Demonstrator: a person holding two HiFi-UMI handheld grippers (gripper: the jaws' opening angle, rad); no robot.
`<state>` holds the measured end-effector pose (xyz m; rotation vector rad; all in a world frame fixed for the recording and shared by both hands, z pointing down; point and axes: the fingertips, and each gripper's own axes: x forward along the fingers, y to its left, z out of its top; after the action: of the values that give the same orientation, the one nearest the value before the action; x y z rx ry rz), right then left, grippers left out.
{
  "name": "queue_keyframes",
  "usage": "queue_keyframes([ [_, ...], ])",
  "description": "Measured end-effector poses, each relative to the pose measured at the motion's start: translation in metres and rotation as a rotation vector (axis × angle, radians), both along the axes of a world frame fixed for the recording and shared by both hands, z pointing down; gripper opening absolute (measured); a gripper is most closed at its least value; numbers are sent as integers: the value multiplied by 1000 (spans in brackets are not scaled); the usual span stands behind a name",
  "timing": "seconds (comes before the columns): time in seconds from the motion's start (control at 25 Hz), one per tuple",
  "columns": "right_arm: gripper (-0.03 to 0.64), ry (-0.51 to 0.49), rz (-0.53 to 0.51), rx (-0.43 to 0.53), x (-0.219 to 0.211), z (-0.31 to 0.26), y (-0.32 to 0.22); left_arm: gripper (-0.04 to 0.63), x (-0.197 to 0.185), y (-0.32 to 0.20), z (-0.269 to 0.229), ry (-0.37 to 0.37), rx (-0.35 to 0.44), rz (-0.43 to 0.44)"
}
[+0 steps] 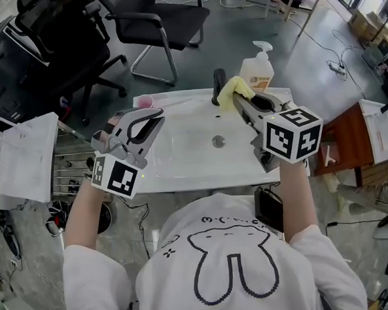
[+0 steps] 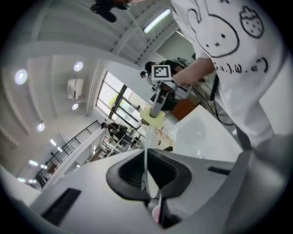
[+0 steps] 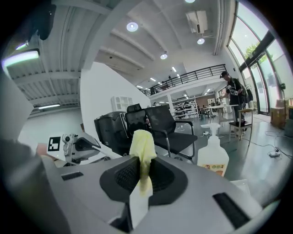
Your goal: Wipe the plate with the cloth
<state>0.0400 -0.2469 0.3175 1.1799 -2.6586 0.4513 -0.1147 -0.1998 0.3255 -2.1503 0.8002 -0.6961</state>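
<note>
My left gripper (image 1: 152, 117) hovers over the left end of the white sink (image 1: 181, 152), shut on a thin plate (image 2: 146, 151). The left gripper view shows that plate edge-on, as a pale sliver running up from between the jaws. In the head view only a pink bit of the plate (image 1: 143, 101) shows past the jaw tips. My right gripper (image 1: 242, 101) is above the back of the sink, shut on a yellow cloth (image 1: 232, 90). In the right gripper view the cloth (image 3: 142, 148) sticks up bunched from the closed jaws. The two grippers are apart, facing each other across the basin.
A black tap (image 1: 218, 85) and a soap pump bottle (image 1: 257, 70) stand at the sink's back edge. The drain (image 1: 218, 141) lies mid-basin. A white paper bag (image 1: 27, 158) and a wire rack (image 1: 74, 171) are at the left, a brown desk (image 1: 347, 142) at the right, and office chairs (image 1: 156, 19) behind.
</note>
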Motion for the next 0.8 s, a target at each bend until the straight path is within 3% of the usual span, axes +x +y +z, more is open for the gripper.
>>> queue_keyframes([
  [0.24, 48, 2, -116, 81, -31, -8, 17, 17, 4, -6, 21, -343, 324, 16],
  [0.32, 48, 8, -159, 94, -45, -7, 23, 17, 8, -4, 26, -424, 401, 46],
  [0.56, 48, 57, -239, 163, -80, -7, 33, 17, 18, -5, 30, -491, 508, 89],
  [0.8, 48, 328, -290, 293, -109, 11, 40, 18, 29, 0, 24, -557, 607, 126],
])
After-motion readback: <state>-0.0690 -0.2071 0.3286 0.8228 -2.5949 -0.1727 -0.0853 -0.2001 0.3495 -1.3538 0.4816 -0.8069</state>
